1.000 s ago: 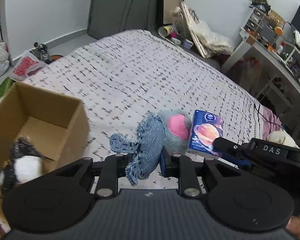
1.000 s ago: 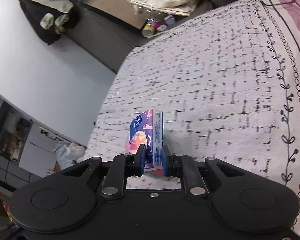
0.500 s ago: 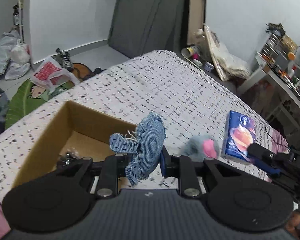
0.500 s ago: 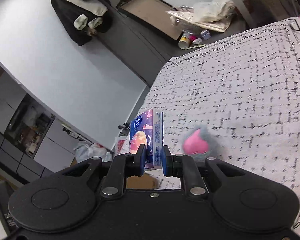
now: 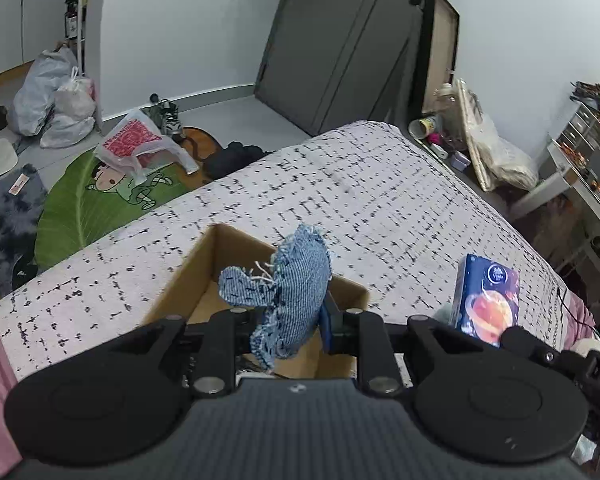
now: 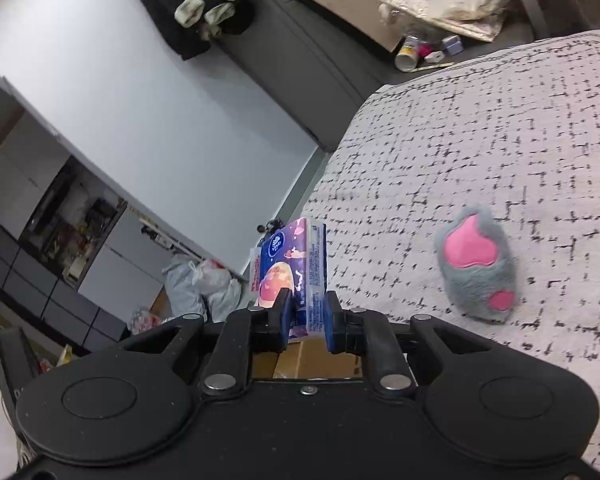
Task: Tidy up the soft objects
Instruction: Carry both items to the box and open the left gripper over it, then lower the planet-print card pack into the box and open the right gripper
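Both the left gripper (image 5: 290, 330) and the right gripper (image 6: 305, 320) are matte black, with round discs, silver screws and blue-padded fingers (image 6: 283, 314)

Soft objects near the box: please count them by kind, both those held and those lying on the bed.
Denim toy, held by left gripper: 1
Tissue pack, held by right gripper: 1
Grey plush paw, on bed: 1
Total: 3

Cardboard box (image 5: 204, 276) on bed (image 5: 380, 200), paw plush (image 6: 478, 266) beside it.
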Demonstrator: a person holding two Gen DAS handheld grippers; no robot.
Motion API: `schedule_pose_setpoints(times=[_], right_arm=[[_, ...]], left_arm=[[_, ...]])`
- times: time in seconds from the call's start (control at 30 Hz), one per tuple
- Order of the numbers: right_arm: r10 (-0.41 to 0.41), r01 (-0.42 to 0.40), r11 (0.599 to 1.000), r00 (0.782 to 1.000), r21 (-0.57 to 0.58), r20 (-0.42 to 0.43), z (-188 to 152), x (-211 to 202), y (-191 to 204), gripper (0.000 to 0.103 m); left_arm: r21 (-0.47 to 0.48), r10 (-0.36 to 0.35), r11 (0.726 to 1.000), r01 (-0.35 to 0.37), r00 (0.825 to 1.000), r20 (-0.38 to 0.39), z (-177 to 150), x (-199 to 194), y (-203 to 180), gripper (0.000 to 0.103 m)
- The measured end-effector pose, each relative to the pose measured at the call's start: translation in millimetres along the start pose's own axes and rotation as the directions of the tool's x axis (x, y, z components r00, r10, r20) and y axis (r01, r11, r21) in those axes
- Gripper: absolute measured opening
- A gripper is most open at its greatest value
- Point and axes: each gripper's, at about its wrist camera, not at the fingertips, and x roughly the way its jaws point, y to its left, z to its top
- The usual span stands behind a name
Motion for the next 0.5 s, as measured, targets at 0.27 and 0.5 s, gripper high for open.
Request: schedule_pose_setpoints(times=[0.27, 0.5], right_arm=[[0.019, -0.019, 0.999, 1.000, -0.042, -0.020, -14.2, 16.9, 13.0, 0.016], [0.018, -0.023, 0.997, 0.998, -0.078, -0.065, -26.2, 35.5, 24.5, 0.016]], left_arm=[[-0.023, 0.032, 0.999, -0.031, 0.999, 0.038, -3.6, 24.2, 17.6, 0.030], [-0.083, 0.045, 0.996, -0.043, 0.999, 0.021, -4.2, 33.1, 35.0, 0.050]])
